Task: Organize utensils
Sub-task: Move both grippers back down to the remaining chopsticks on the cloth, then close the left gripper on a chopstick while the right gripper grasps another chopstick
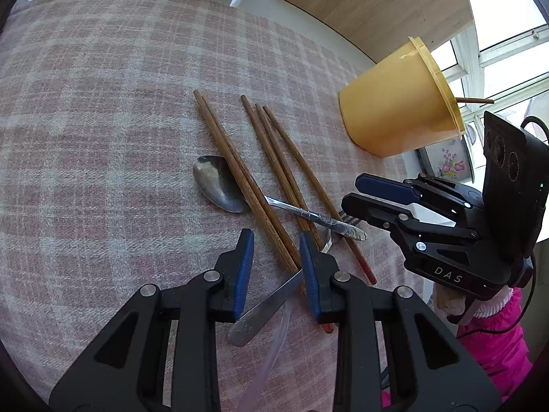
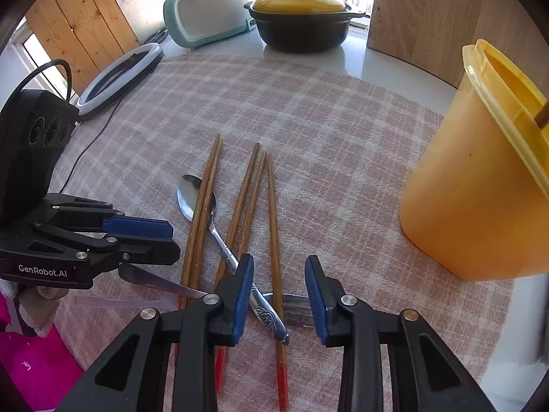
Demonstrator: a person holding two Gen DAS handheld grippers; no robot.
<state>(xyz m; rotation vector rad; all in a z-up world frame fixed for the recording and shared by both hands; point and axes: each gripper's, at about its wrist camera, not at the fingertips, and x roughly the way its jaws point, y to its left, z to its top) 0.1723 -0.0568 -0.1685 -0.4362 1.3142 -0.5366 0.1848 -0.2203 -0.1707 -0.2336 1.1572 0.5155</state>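
Several wooden chopsticks lie on the pink checked cloth, crossing a metal spoon. A fork and a second metal handle lie among them. A yellow plastic cup stands at the right with one chopstick in it. My left gripper is open over the near ends of the chopsticks. My right gripper is open, low over the fork and the spoon handle.
The checked cloth covers a white counter. A black pot with a yellow lid, a teal appliance and a ring light stand at the back. A wooden board leans at the back right.
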